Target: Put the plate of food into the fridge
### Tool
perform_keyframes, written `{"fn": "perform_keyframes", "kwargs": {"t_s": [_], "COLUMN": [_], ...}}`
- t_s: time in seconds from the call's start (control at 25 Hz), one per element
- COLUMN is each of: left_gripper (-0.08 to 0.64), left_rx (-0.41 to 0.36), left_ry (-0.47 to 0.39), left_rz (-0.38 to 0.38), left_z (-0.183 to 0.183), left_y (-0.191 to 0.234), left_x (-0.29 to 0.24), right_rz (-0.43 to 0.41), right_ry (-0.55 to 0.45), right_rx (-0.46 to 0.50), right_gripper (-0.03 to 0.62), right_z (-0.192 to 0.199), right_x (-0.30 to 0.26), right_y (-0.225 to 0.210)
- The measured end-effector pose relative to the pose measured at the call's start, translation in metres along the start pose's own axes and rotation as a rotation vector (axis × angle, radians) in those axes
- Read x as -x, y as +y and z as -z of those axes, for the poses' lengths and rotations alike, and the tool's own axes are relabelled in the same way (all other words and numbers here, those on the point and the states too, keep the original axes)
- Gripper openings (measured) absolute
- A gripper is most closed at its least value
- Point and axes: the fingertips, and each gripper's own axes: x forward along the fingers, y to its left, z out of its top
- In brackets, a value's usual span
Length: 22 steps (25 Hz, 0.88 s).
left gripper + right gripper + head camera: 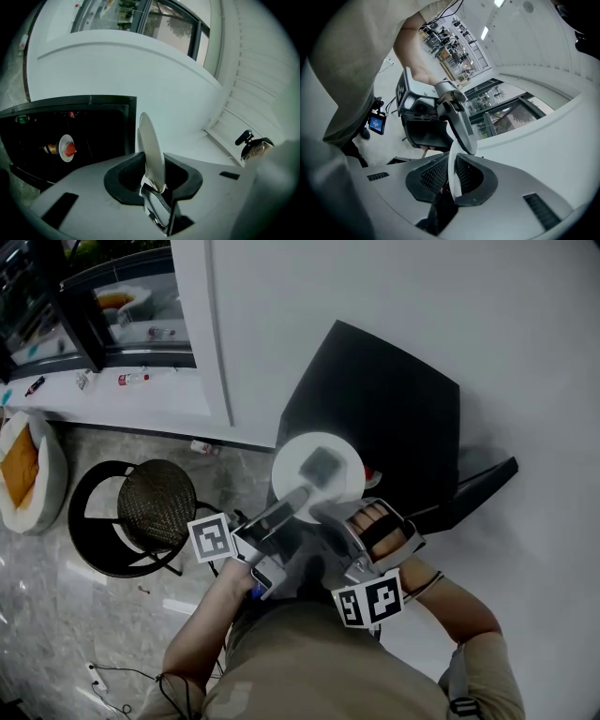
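- Round, smooth white plate [345, 479], thin as a blade edge-on.
- Left gripper [153, 182] and right gripper [453, 180] both pinch its rim.
- Boxy matte-black fridge [394, 409] sits behind.

You've got two grippers: left gripper [154, 183], right gripper [452, 180]. Two plates: white plate [317, 470] centre frame, red-topped plate [67, 148] at left. One black fridge [394, 418]. One round stool [155, 502], lower left.

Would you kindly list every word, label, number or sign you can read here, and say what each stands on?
No text here can be read.
The left marker cube and right marker cube: square patterns only, no letters.
The bottle: red label, too small to read.
The small screen: blurred, unreadable.
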Motion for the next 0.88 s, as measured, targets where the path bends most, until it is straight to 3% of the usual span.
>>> {"fn": "perform_keyframes", "kwargs": {"t_s": [0.32, 0.6, 0.88], "left_gripper": [0.058, 0.04, 0.035], "left_rx": [0.032, 0.072, 0.134], "left_ry": [-0.029, -0.054, -0.088], "left_rz": [-0.071, -0.114, -0.155], "left_z": [-0.005, -0.003, 0.002], "left_y": [0.004, 0.014, 0.028], "left_x": [0.021, 0.03, 0.047], "right_rz": [-0.032, -0.08, -0.119], "right_ry": [-0.012, -0.038, -0.054], "right_rx": [-0.036, -0.144, -0.194], "right_gripper": [0.052, 0.071, 0.077], "right_z": [-0.015, -0.017, -0.021], "right_x": [-0.011, -0.013, -0.004], "right_y": [0.012, 0.022, 0.035]}}
